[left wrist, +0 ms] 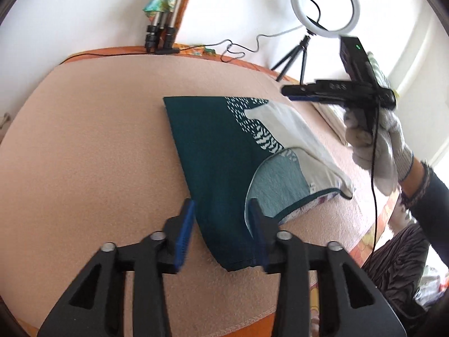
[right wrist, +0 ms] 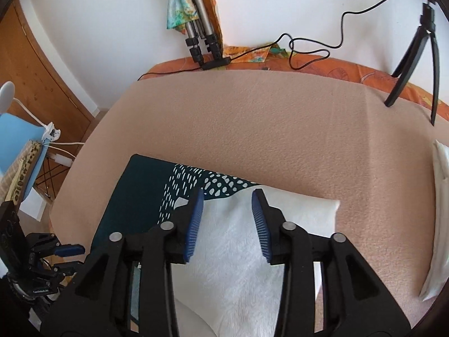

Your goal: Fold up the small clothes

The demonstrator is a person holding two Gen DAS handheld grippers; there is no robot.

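Dark teal and white cotton-look garment [left wrist: 221, 151]: matt knit cloth, white part [right wrist: 238, 255] slightly fuzzy, printed white flecks flat. Peach fleece-like blanket [left wrist: 98, 146]: matt, pebbled nap. Left gripper [left wrist: 221, 236] and right gripper [right wrist: 227, 224]: matt black plastic arms, ribbed blue rubbery pads [right wrist: 193, 224], shiny metal pivot pins. White knit work glove [left wrist: 378, 143]: coarse cloth. Brown wooden cabinet door [right wrist: 42, 78]: smooth, satin. Black tripod legs [right wrist: 415, 64]: semi-gloss plastic.

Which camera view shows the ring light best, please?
The left wrist view shows it best: the whole ring light is visible on its small tripod beyond the garment. The right wrist view shows only the tripod legs and a cable at the frame's edge; the ring itself is cut off there.
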